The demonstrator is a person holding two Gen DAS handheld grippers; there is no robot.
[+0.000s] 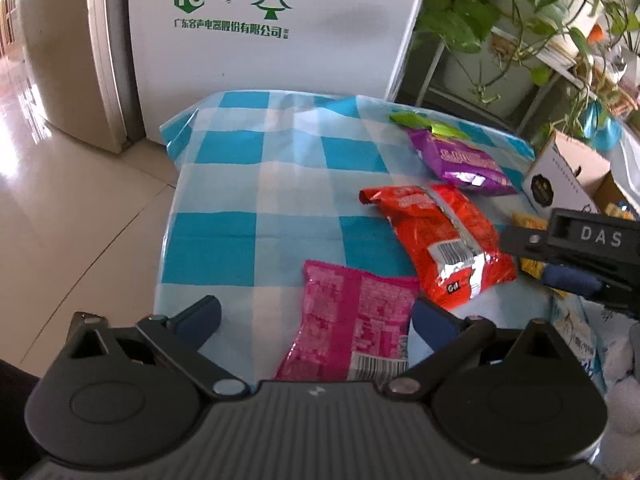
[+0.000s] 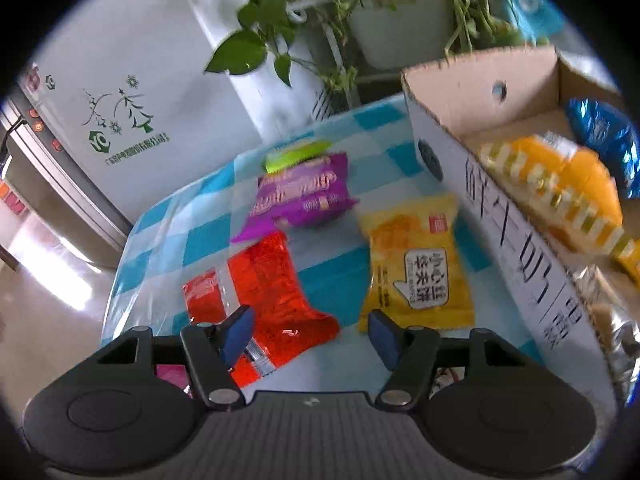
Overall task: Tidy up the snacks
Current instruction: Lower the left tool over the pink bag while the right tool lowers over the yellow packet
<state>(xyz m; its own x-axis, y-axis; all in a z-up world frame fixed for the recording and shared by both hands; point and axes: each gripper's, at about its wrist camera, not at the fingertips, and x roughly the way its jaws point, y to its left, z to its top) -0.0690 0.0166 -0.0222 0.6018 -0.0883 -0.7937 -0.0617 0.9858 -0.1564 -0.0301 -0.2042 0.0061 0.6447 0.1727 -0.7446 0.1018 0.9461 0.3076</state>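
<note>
Hovering over the checked tablecloth (image 1: 248,184), left gripper (image 1: 316,320) gapes above pink packet (image 1: 352,320); right gripper (image 2: 312,336), empty, jaws apart, between red packet (image 2: 272,280) and yellow packet (image 2: 416,264); cardboard box (image 2: 500,216) alongside.

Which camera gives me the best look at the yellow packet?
Right wrist: the yellow packet lies whole on the cloth, label readable. Left wrist shows only a sliver behind the right gripper.
</note>
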